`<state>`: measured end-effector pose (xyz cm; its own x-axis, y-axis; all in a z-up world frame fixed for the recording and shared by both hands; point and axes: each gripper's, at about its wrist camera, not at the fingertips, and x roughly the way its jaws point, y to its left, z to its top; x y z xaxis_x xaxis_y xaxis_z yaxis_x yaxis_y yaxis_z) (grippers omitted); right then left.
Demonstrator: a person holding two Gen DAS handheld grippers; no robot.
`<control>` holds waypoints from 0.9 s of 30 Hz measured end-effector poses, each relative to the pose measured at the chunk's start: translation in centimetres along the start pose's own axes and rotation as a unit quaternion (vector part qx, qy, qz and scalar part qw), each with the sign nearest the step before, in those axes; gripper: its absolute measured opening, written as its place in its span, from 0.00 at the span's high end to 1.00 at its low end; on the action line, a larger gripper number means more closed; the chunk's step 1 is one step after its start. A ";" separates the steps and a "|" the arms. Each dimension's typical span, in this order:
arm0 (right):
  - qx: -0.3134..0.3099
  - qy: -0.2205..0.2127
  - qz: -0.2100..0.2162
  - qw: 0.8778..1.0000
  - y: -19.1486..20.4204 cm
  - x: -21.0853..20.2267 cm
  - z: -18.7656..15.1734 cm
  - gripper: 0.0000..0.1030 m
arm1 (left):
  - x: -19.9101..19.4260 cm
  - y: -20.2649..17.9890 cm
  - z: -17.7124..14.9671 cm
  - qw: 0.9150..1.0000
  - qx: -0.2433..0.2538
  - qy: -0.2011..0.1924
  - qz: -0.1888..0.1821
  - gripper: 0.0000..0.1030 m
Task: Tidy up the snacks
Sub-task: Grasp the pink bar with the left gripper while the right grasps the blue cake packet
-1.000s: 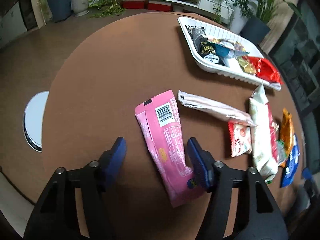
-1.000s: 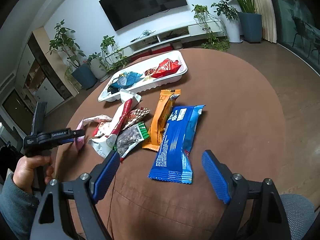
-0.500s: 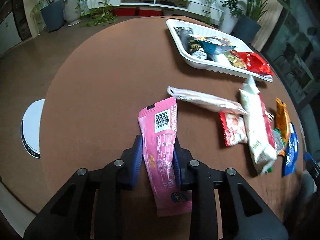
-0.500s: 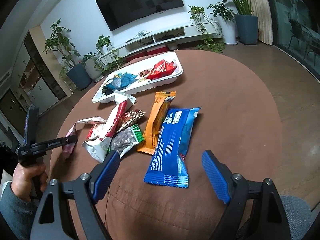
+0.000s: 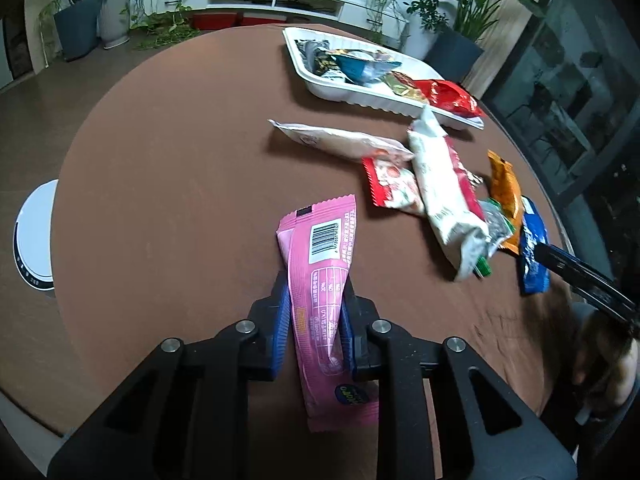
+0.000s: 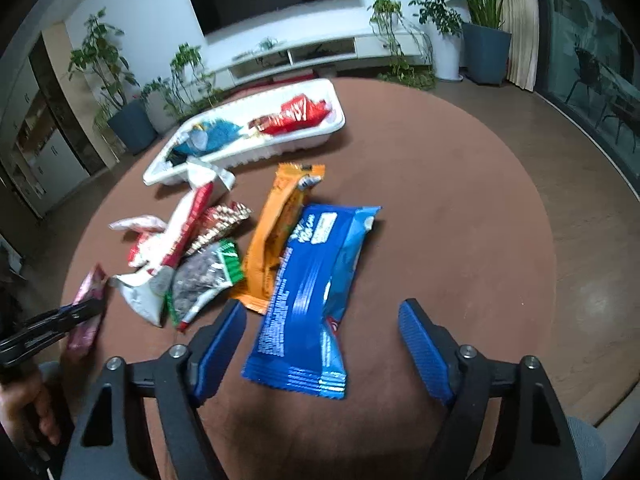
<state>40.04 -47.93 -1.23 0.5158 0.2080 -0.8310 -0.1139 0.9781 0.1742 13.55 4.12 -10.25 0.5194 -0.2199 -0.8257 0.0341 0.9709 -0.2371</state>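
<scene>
One white tray (image 5: 372,98), far ahead of the left claw (image 5: 313,304); about five packets in it, partly overlapping. Eight loose packets on the table (image 5: 160,168): one pink packet (image 5: 322,280) between the left claw's pads, seven ahead and to its right. Two claws.

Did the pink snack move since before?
Yes. The pink snack, now pinched in the closing left gripper, has swung its barcode end toward the white tray and sits nearer the snack pile.
</scene>
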 end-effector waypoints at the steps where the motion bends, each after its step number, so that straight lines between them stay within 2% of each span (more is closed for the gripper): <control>1: -0.003 0.008 0.000 1.000 0.1 0.4 0.1 0.29 | -0.2 -0.1 -0.2 1.000 0.001 0.000 -0.002 0.81; 9: -0.031 0.023 -0.014 0.999 1.1 1.8 0.7 0.38 | -0.1 -0.1 -0.4 1.000 0.001 -0.001 -0.012 0.81; 17: -0.031 0.027 -0.029 0.999 0.2 1.7 1.0 0.52 | -0.1 0.2 -0.2 1.000 0.000 0.000 -0.017 0.81; 27: -0.045 0.032 -0.047 0.997 0.0 2.3 1.7 0.51 | -0.1 0.2 -0.2 1.000 -0.002 -0.004 -0.018 0.81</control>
<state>42.68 -47.42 -2.18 0.4733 0.1126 -0.8737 -0.1448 0.9883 0.0490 13.31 4.34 -10.30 0.5247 -0.2538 -0.8126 0.0493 0.9620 -0.2686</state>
